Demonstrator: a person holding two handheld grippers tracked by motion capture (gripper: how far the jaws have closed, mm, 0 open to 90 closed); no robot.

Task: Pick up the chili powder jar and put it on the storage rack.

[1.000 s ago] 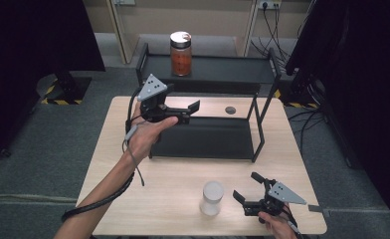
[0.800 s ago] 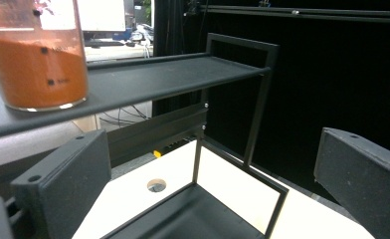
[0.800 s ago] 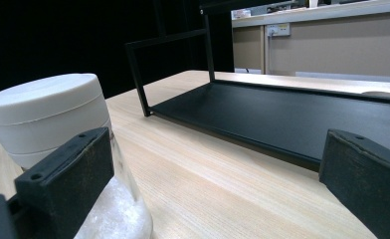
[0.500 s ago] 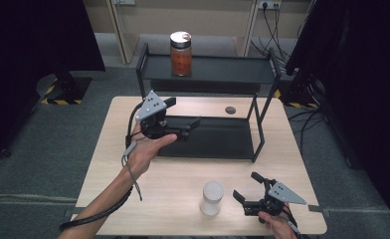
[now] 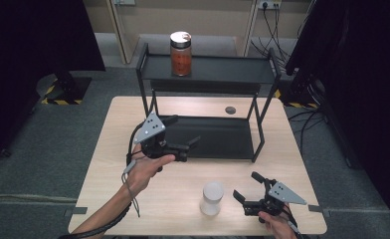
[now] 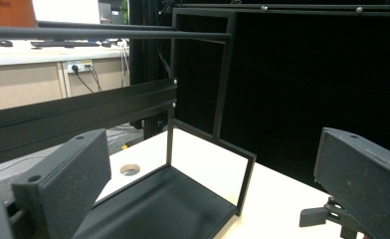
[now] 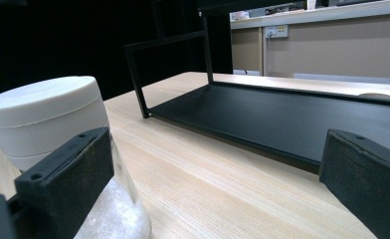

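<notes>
We work in a dim room with black curtains at both sides, a grey carpeted floor, and a beige wall at the back carrying a socket with cables. A yellow-and-black striped stand foot sits on the floor to the left.

In the middle stands a pale wooden table, its grain running crosswise, with a round cable hole near the far edge. On the table's far half sits a black two-level metal rack; its lower tray lies flat on the wood, bare, and its upper shelf carries a glass jar of orange-red contents with a pale lid, standing upright towards the left end.

Near our front edge stands a white-lidded jar, upright, with frosted clear glass below the lid in the right gripper view.

Our left gripper is held over the front left corner of the rack's lower tray, jaws apart and holding nothing; its view looks along the rack towards the right post. Our right gripper rests low at the table's front right, just beside the white-lidded jar, jaws apart, one jaw close against the jar's side, the other well away from it.
</notes>
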